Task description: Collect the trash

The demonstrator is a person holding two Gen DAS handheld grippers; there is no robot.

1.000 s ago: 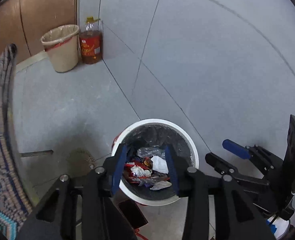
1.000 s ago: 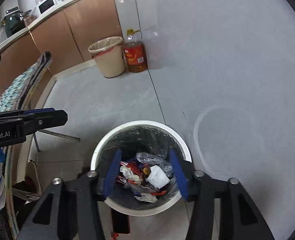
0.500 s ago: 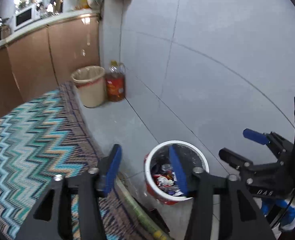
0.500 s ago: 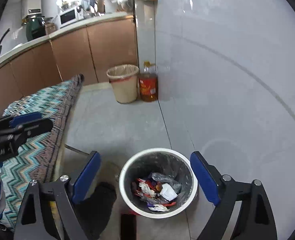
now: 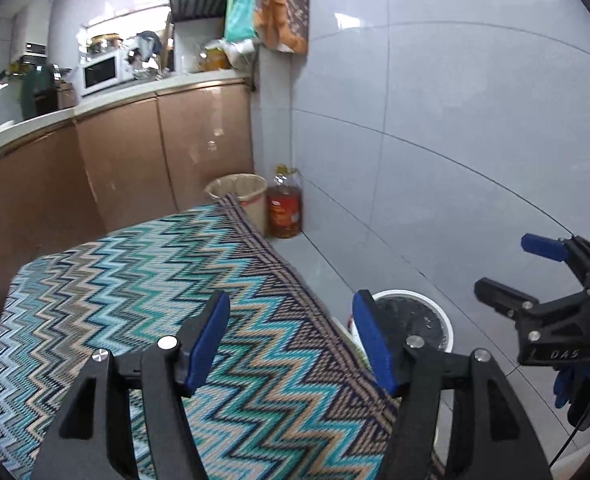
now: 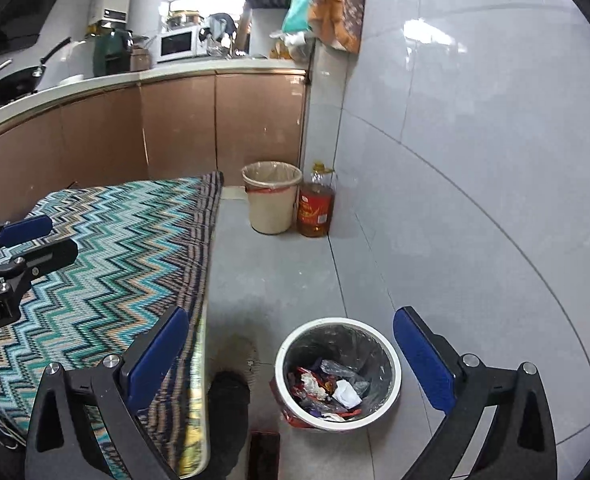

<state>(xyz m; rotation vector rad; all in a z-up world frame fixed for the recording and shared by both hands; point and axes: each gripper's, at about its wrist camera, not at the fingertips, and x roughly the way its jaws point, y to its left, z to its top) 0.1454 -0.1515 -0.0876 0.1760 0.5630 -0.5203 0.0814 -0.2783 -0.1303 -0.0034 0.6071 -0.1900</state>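
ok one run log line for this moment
left tongs: opening, nothing between | right tongs: opening, nothing between | bin: on floor, wrappers inside | tablecloth: no trash seen

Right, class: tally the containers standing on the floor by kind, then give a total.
Bins: 2, the white bin with trash and the beige lined bin
Bottles: 1, the oil bottle
Total: 3

grey tiled floor (image 6: pixel 279 280), white-rimmed trash bin (image 6: pixel 337 372) on it, beige bin (image 6: pixel 271 204) touching oil bottle (image 6: pixel 315 208) by wall
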